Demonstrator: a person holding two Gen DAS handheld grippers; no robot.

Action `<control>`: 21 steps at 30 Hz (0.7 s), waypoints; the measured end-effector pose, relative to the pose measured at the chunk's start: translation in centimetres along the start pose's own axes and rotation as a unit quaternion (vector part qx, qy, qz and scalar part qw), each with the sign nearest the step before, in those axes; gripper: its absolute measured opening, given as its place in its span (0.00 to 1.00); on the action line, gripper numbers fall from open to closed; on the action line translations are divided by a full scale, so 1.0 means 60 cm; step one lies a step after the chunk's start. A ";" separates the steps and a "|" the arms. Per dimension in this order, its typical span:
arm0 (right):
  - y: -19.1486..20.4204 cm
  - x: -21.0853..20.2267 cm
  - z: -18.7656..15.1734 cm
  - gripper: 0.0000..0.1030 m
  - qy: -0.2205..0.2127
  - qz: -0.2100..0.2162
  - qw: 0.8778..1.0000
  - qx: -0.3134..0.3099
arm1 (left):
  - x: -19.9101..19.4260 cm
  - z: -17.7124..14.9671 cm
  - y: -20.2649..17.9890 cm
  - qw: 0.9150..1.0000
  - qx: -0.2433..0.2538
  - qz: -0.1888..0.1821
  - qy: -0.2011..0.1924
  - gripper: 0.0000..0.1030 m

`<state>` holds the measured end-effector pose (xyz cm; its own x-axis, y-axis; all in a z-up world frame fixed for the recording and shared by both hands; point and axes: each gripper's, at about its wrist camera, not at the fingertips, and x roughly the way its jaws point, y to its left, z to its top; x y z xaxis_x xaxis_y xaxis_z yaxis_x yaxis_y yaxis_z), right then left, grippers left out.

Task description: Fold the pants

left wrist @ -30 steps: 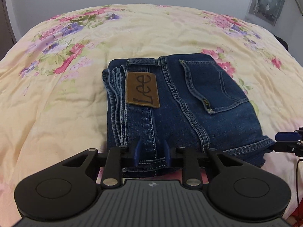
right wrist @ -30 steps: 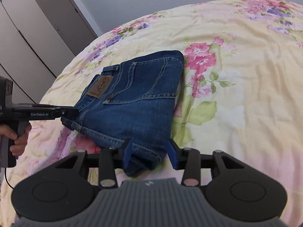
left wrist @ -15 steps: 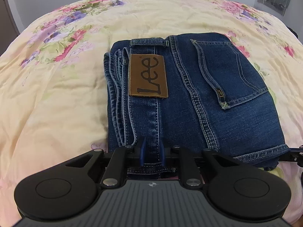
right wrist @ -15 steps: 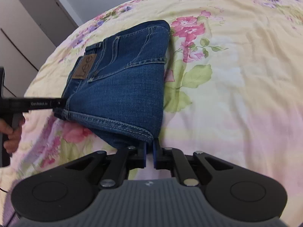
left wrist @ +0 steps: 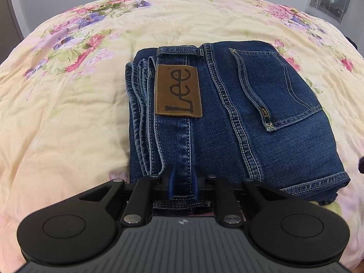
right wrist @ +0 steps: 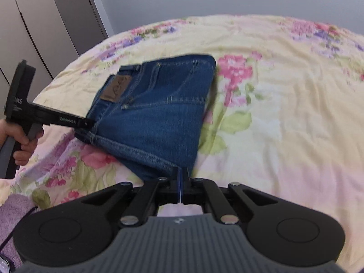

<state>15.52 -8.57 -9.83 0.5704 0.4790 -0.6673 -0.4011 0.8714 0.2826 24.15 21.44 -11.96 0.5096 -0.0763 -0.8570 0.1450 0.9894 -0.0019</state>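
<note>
Showing only in the right wrist view: a hand (right wrist: 21,140) holding the left gripper (right wrist: 87,122) at the near edge of the folded pants (right wrist: 154,113) on the floral bedspread (right wrist: 284,95), while the left wrist view is reading the Lee patch (left wrist: 178,90). Pinching the waistband with the left jaws, right gripper (right wrist: 180,177) pressed together at the near corner. Blurring now, lifting since half a second ago.

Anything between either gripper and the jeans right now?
Nothing visible. The left gripper is already closed on the near edge of the folded jeans, and the right gripper is pinched on their near corner; only bare bedspread lies around them.
</note>
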 end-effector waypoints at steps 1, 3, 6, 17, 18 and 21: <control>0.004 0.011 0.007 0.00 -0.003 0.004 1.000 -0.005 | 0.000 0.001 0.000 1.000 0.001 0.000 0.001 0.20; 0.005 0.041 0.012 0.00 0.009 0.013 1.000 0.001 | 0.001 0.001 -0.001 1.000 0.003 0.001 0.002 0.20; 0.009 0.090 -0.007 0.00 0.064 0.003 0.998 0.005 | 0.004 -0.002 -0.001 1.000 0.006 0.001 0.002 0.21; 0.009 0.011 0.042 0.11 0.028 0.011 0.999 0.013 | -0.076 0.014 -0.014 0.999 0.033 0.026 -0.019 0.22; 0.011 -0.005 0.049 0.21 0.018 0.011 1.000 0.012 | -0.097 0.016 -0.017 0.998 0.039 0.028 -0.028 0.22; 0.017 -0.062 0.072 0.25 -0.017 0.010 1.000 0.004 | -0.182 0.026 -0.026 0.996 0.057 0.040 -0.063 0.23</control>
<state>16.10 -8.99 -4.06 0.5862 0.4994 -0.6379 -0.4066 0.8624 0.3015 19.70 20.54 -1.80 0.6249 -0.0207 -0.7804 0.1917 0.9731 0.1276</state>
